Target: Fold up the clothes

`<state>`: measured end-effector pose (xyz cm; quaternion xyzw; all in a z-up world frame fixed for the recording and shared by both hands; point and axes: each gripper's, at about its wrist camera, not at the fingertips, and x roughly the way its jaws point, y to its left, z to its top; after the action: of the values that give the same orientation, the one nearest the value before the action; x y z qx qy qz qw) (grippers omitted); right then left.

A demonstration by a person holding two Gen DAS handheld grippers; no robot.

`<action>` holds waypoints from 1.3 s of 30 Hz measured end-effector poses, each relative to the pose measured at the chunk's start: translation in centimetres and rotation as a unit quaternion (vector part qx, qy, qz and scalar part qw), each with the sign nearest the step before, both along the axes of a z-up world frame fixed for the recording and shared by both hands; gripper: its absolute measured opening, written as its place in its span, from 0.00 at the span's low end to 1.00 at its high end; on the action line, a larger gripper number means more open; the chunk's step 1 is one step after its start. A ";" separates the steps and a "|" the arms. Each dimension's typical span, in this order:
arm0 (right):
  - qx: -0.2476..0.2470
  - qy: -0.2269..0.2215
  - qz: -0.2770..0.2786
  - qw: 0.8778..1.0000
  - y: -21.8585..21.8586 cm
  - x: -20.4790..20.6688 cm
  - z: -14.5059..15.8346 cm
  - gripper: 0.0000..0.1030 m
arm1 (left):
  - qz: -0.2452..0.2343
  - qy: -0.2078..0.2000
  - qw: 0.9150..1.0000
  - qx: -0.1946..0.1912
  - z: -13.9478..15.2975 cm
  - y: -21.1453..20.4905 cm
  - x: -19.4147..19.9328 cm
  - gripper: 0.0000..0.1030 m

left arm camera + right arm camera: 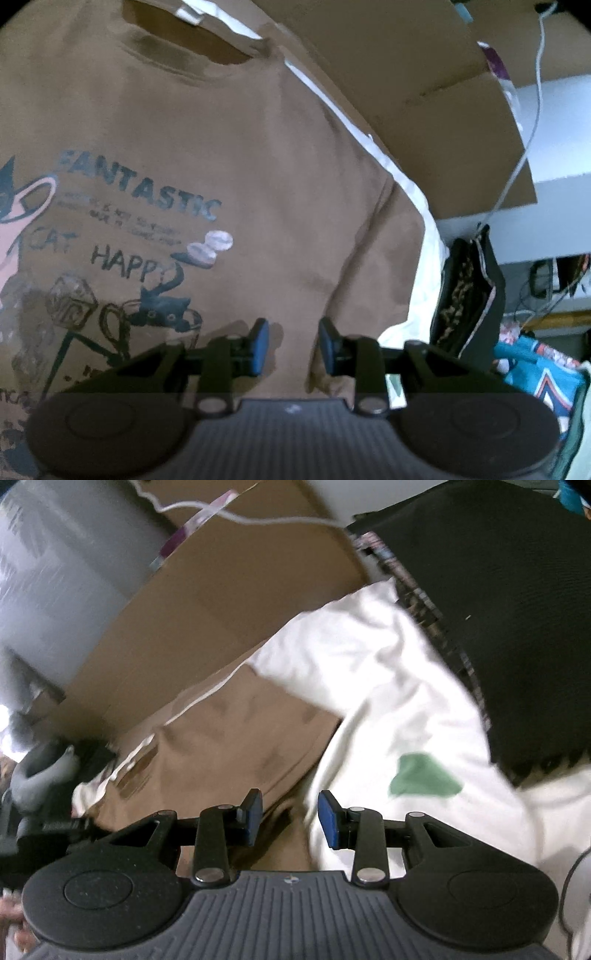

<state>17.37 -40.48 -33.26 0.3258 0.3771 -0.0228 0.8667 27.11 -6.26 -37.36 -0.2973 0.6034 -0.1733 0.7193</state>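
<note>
A brown T-shirt (236, 155) with a cat print and the word FANTASTIC lies spread face up on a white cloth (417, 206). My left gripper (293, 345) hovers over the shirt's lower right part, near the sleeve seam. It is open, with only the fabric below showing between the blue pads. In the right wrist view the same brown shirt (229, 731) lies at the centre, partly under the white cloth (388, 686), which has a green patch (421, 775). My right gripper (290, 818) is open above the shirt's edge, with nothing between its pads.
Flattened cardboard (424, 92) stands behind the shirt, with a white cable (532, 110) hanging past it. A black garment (498, 609) lies beside the white cloth. A dark patterned bag (469, 295) and a teal garment (535, 373) sit to the right.
</note>
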 end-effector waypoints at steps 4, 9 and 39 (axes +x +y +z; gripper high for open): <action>-0.016 -0.012 -0.001 1.000 -1.0 0.9 -0.4 0.36 | -0.005 -0.013 1.000 0.003 -0.1 0.0 0.5 0.31; -0.036 -0.017 0.001 0.999 -1.8 2.6 -0.9 0.36 | -0.012 -0.032 0.999 0.007 0.0 -0.3 1.4 0.31; -0.105 0.013 0.030 0.994 -1.1 8.6 -3.5 0.09 | 0.014 0.014 1.000 -0.012 -2.2 0.0 2.6 0.31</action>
<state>25.93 -41.60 -36.74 0.2207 0.3933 -0.0405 0.8916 29.75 -6.29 -39.54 -0.3170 0.6072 -0.1659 0.7095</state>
